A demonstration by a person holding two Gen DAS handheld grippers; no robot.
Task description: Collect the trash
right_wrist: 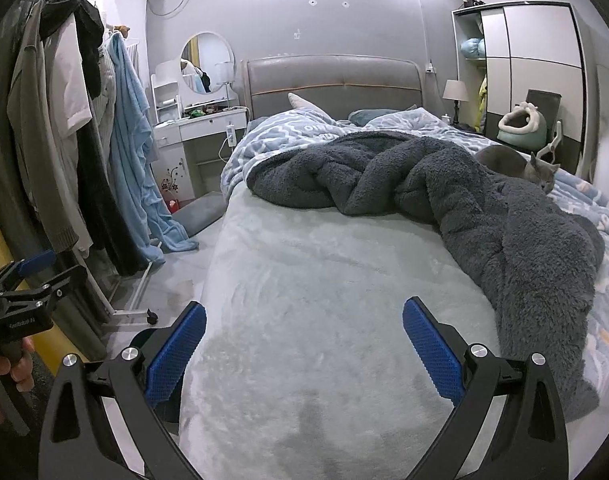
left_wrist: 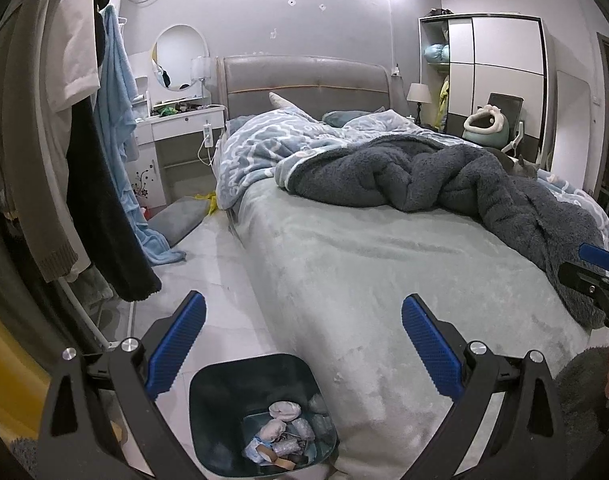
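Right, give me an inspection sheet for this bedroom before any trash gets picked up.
Surface: bed, pale green cover, its near half bare.
Job's things: trash bin on the floor beside the bed's corner, wadded tissues and wrappers inside; no loose trash seen on the bed.
Clutter: dark grey fleece blanket heaped across the bed, blue patterned quilt behind it, grey cat lying on the far side.
Grippers: left gripper above the bin, jaws wide apart, empty; right gripper over the bed, jaws wide apart, empty.
Cables: white cable and controller hanging off the dressing table.
Surroundings: clothes rack at left, wardrobe at right.
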